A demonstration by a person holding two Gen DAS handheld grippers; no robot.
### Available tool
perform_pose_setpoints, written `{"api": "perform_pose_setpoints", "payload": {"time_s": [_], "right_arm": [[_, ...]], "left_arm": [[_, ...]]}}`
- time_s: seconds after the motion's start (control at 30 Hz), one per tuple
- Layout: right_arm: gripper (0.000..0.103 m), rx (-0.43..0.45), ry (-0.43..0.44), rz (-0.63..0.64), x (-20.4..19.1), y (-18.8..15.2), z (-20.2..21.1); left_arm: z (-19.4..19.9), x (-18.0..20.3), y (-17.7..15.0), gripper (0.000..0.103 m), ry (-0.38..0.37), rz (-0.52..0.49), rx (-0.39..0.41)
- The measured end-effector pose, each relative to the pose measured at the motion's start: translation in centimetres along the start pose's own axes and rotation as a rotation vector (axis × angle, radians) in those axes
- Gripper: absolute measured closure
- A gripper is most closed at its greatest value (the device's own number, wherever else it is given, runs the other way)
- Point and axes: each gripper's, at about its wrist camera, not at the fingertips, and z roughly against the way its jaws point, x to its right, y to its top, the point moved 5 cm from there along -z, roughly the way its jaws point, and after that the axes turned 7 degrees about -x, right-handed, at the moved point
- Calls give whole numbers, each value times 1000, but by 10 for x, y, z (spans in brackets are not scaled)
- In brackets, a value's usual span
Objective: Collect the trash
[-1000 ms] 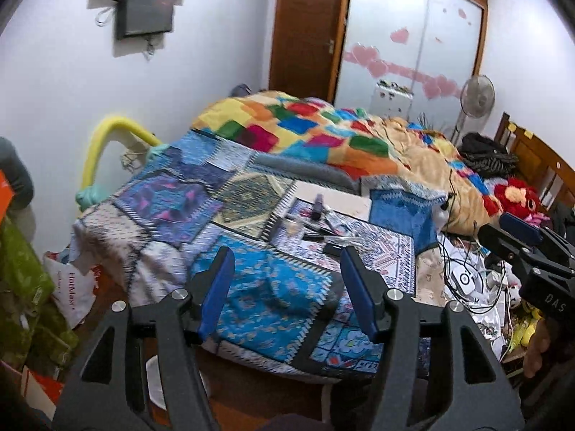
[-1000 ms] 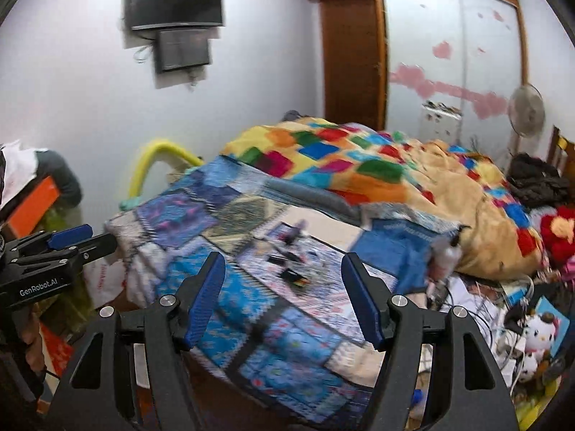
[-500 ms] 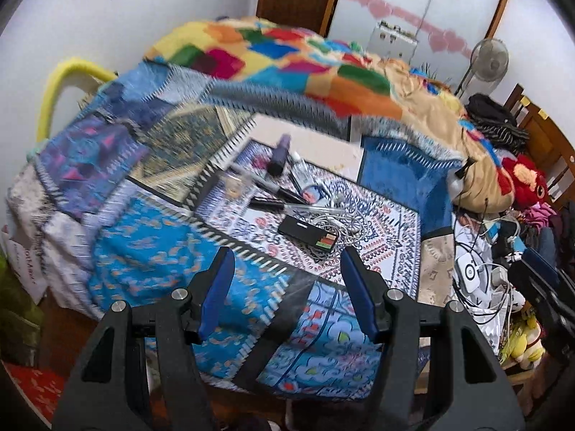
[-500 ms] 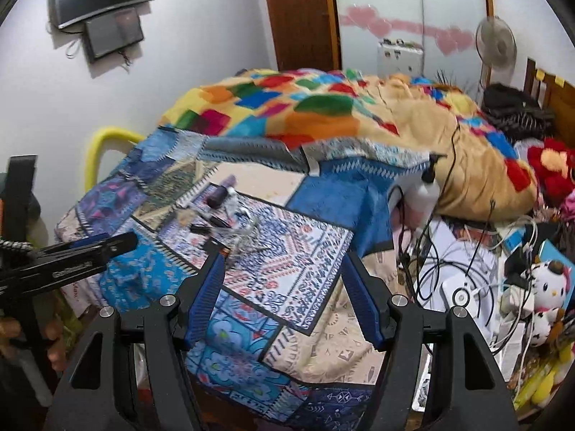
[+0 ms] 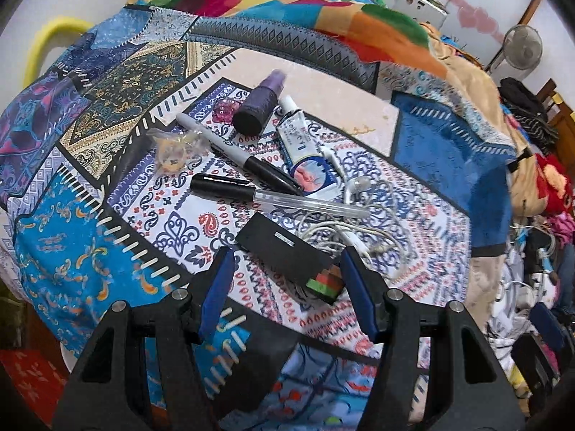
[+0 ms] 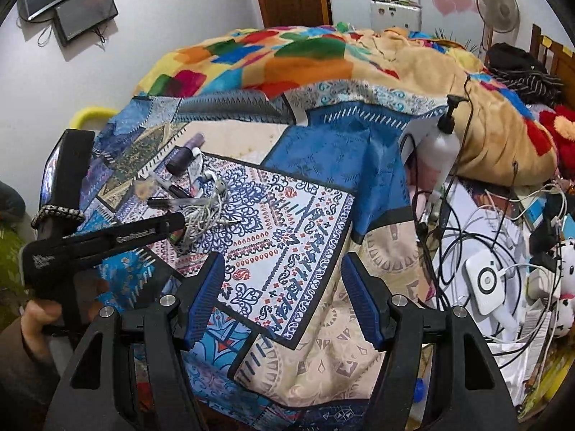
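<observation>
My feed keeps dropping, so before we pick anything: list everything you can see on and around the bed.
purple bottle: one, lying on the bedspread
white tube: one, beside the bottle
marker: one, white and black
pen: one, clear with black cap
black box: one, nearest the left hand-held gripper
earphones: one white tangle
clear wrapper: one, crumpled
pump bottle: one, white, right of the bed
left hand-held gripper: open, empty
right hand-held gripper: open, empty
</observation>
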Motion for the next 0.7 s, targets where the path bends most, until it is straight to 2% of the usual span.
{"api": "perform_pose_setpoints", "payload": {"time_s": [0.07,0.13,0.2,0.23,0.27,0.3,0.33,0.47,0.57,0.63,0.7], "right_arm": [[39,-9,2,-2,1,0,-5],[39,-15,6,-5,1,-1,-7],[39,-22,11,-6,0,-2,-11],[39,-26,12,-5,-1,-2,-12],[39,-30,13,-3,-3,-3,-13],[39,-34,15,0,-4,-4,-14],[39,-37,17,2,-6,-5,-15],[39,-51,40,17,-14,-6,-19],[39,-55,52,23,-20,-4,-21],[39,-51,57,17,-23,-3,-21],[39,-47,67,5,-24,-3,-21]], "left_arm": [[-6,1,-4,44,24,-19,10],[-7,1,-7,56,-10,-24,15],[-3,1,-11,73,-44,-40,29],[0,2,-12,77,-40,-55,35],[4,2,-15,84,-36,-76,41],[6,1,-17,97,-34,-94,42],[7,0,-19,103,-33,-105,37],[6,-16,-27,103,-20,-113,6],[8,-29,-27,102,-60,-58,-29],[12,-28,-23,92,-98,-27,-28],[15,-21,-16,62,-107,-18,-18]]}}
